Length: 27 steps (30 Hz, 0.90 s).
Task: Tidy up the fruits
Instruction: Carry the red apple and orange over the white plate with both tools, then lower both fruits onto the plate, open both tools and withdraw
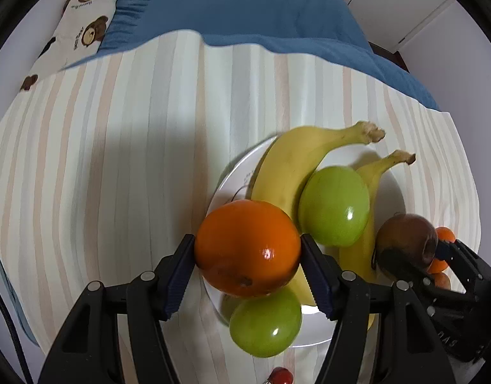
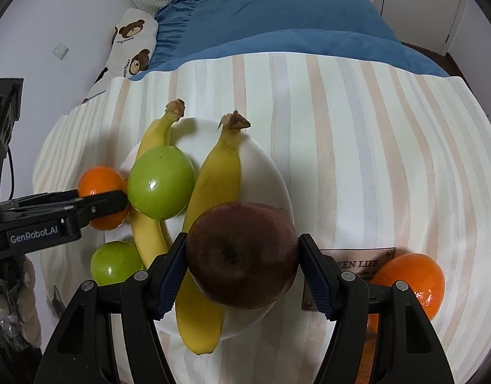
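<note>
My left gripper [image 1: 247,256] is shut on an orange [image 1: 247,249], held above the left rim of a white plate [image 1: 391,188]. On the plate lie two bananas [image 1: 287,166] and a green apple [image 1: 333,206]. A second green apple [image 1: 266,323] sits at the plate's near edge. My right gripper [image 2: 242,268] is shut on a dark red apple [image 2: 242,252] over the near part of the plate [image 2: 264,166]. The right wrist view also shows the bananas [image 2: 219,172], the green apple [image 2: 160,182] and the left gripper [image 2: 110,192] with its orange [image 2: 98,179].
A loose orange [image 2: 415,284] lies on the striped cloth [image 2: 373,160] right of the plate, near a sewn label [image 2: 351,265]. A blue quilt [image 2: 277,25] and a bear-print pillow [image 2: 133,44] lie beyond. A small red object [image 1: 280,376] shows at the bottom edge.
</note>
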Available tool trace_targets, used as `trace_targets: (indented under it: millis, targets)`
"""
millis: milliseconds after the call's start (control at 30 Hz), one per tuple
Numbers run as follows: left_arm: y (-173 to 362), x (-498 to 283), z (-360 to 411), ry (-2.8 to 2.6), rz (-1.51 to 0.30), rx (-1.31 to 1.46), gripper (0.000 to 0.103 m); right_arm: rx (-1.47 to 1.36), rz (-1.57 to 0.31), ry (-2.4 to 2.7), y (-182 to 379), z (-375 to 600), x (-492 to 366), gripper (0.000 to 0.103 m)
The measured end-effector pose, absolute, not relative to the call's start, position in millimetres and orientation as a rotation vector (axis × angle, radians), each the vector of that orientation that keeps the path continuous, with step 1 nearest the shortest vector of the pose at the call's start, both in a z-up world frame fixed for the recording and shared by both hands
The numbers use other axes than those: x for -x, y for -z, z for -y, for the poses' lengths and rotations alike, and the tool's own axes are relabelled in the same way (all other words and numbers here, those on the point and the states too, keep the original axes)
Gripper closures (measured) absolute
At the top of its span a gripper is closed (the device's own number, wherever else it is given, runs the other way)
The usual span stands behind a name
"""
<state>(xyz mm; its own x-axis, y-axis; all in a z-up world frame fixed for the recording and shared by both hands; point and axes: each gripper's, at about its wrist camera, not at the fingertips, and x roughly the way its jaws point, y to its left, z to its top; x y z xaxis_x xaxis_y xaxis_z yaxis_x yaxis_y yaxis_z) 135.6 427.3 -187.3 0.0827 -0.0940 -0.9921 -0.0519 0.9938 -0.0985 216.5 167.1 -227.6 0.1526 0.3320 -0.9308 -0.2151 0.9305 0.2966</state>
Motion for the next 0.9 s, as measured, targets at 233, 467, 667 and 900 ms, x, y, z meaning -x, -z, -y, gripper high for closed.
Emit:
trace_targets:
  millis: [233,467,667,900]
  targets:
    - [196.6,-129.0,-432.0,0.019,-1.508,0.136,0.039,-0.106,-1.379,-0.392,227.9,-164.7,-218.5,0.032]
    - [200.1,-124.1,-430.9,0.002,-1.525,0.126,0.039,-0.113,-1.391,-0.385,228.8,-164.8,-220.4,0.027]
    - [192.9,-119.0,-429.8,-0.006,-1.5,0.125,0.039,-0.139,-1.39,-0.373,225.3,-157.3,-220.8,0.024]
    - [162.3,-111.1,-430.6,-0.028,-1.433,0.137,0.021,-0.14,-1.369,-0.371,208.0,-152.3,-216.5,0.014]
